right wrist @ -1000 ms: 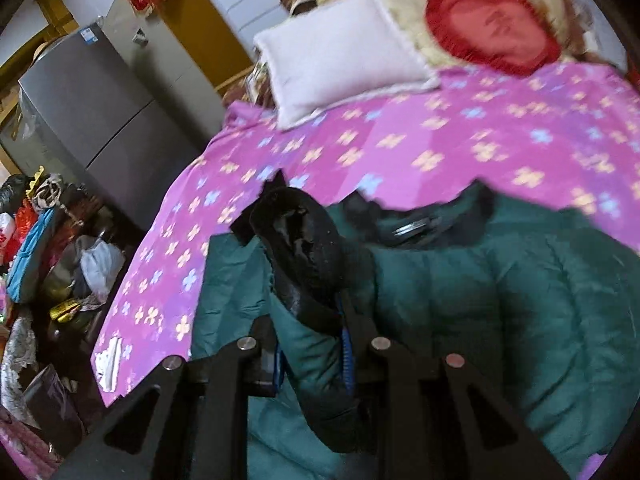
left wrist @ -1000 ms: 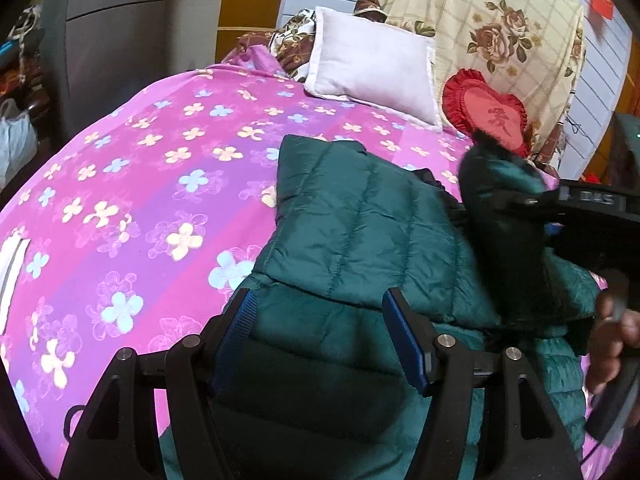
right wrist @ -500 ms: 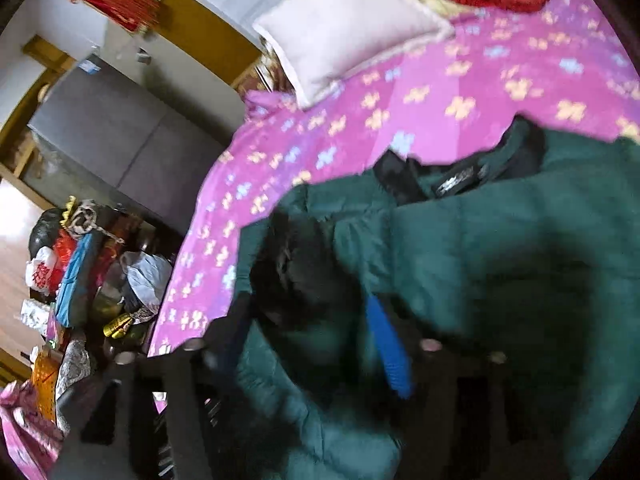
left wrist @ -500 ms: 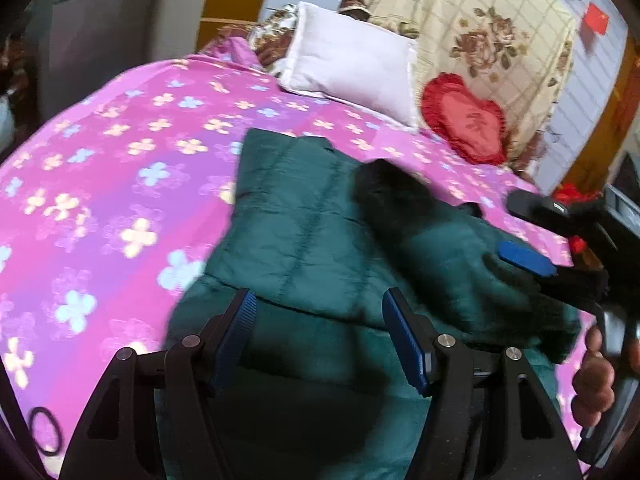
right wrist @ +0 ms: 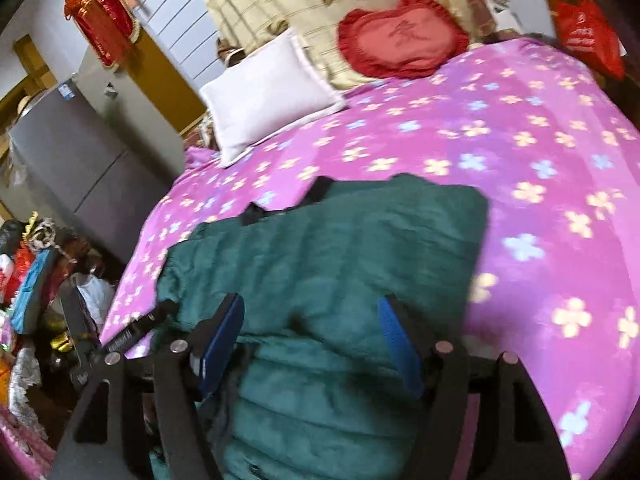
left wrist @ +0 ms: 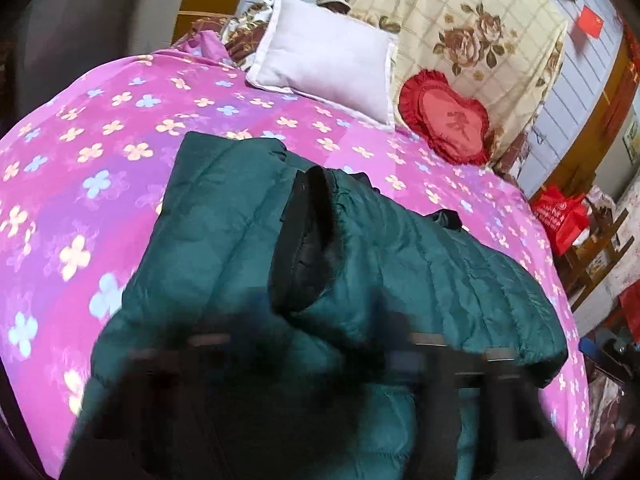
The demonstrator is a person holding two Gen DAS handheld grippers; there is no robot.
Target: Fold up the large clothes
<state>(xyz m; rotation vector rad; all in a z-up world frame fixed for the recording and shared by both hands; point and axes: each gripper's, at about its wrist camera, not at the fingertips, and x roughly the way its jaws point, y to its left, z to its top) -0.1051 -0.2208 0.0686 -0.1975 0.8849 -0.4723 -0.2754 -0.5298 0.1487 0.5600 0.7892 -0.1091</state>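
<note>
Right gripper (right wrist: 310, 344) spread wide, holding nothing, above near part of green jacket (right wrist: 340, 248). Left gripper (left wrist: 320, 344) motion-blurred; state unreadable. Jacket on pink floral bedspread (right wrist: 540, 152), sleeve (left wrist: 312, 236) laid across body.

Judgement: press sleeve flat, pinch hem corners evenly.

Only left view shows sleeve cuff lining; only right shows floor clutter (right wrist: 36, 272).

A single embroidered Chinese character showed on the red heart-shaped cushion (left wrist: 448, 120) (right wrist: 402, 36), too blurred to read. White lettering on the red bag (right wrist: 586, 34) (left wrist: 558, 216) was likewise illegible.
</note>
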